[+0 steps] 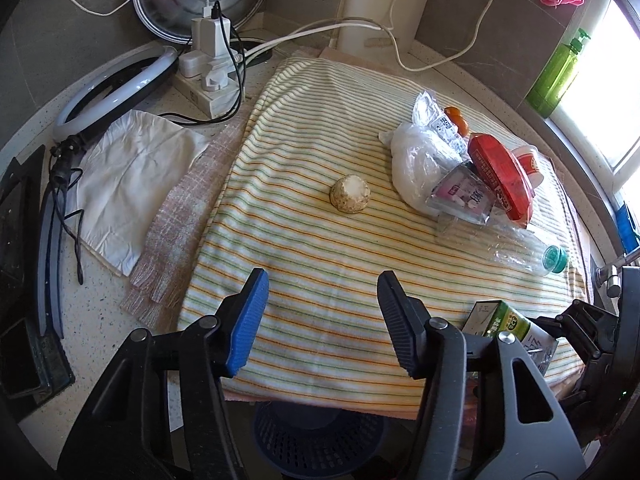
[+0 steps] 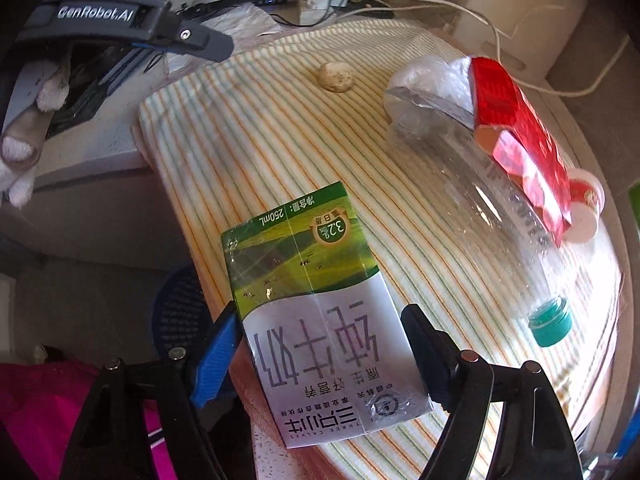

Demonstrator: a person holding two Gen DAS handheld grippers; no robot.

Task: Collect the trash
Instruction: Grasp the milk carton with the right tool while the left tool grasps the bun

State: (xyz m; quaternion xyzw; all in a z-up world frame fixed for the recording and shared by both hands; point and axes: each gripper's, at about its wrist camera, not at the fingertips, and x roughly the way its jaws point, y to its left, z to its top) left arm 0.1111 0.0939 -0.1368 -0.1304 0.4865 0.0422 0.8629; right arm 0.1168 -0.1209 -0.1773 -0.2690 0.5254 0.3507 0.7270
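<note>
The right gripper [image 2: 320,344] brackets the milk carton [image 2: 316,308] at the striped cloth's [image 1: 320,240] near edge, jaws apart, not visibly pressing; the left gripper [image 1: 320,320] hangs empty, jaws apart; bottle [image 2: 500,216], red box [image 1: 500,176], bags [image 1: 416,164] remain uncollected, blue basket [image 1: 316,440] below

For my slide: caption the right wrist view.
Right hand-held gripper straddles a milk carton on the striped cloth.

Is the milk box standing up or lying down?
Lying down. The milk carton rests flat on the striped cloth, its printed front facing up.
</note>
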